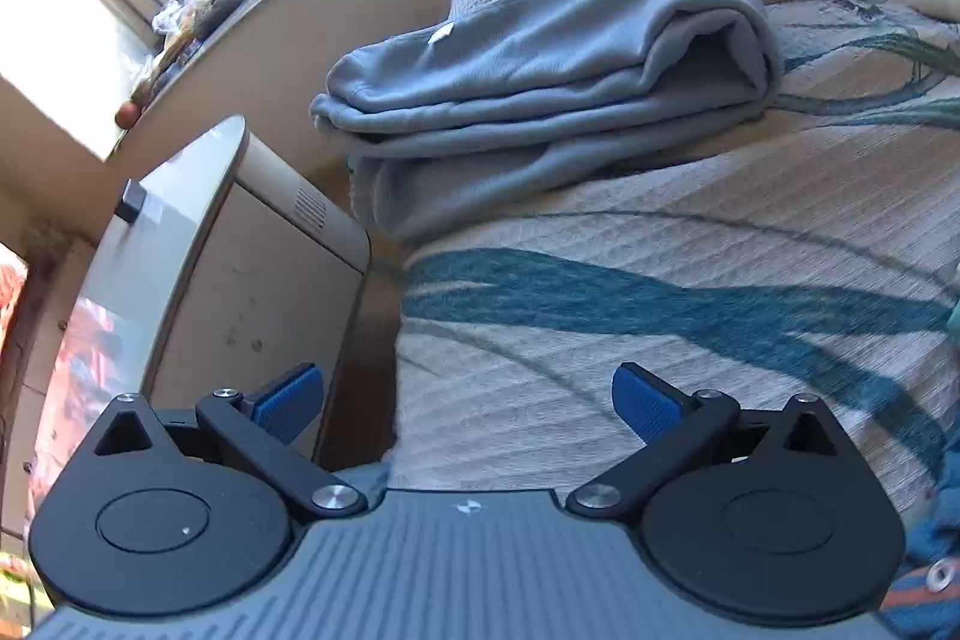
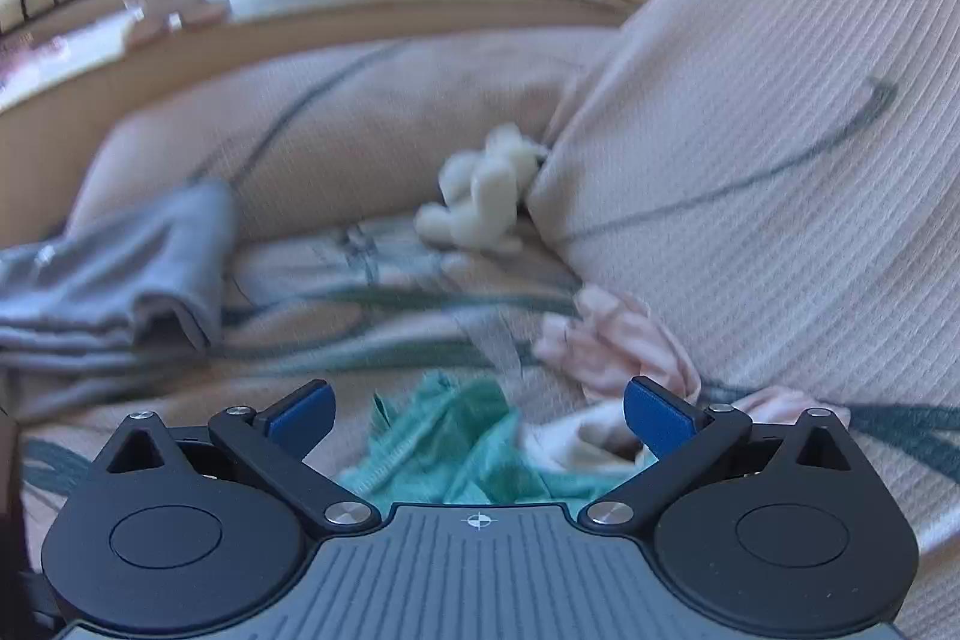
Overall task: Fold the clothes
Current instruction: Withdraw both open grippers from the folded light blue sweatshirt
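Fingers on both grippers spread, empty; folded grey garment ahead, teal cloth beneath right.

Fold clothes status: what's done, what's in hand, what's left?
Done: one grey garment lies folded on the bed near the pillow.

In hand: nothing. The left hand-held gripper and the right hand-held gripper are both open and empty; the right one hovers over a crumpled teal garment.

Left: the teal garment and a bunched pink garment beside it are unfolded.
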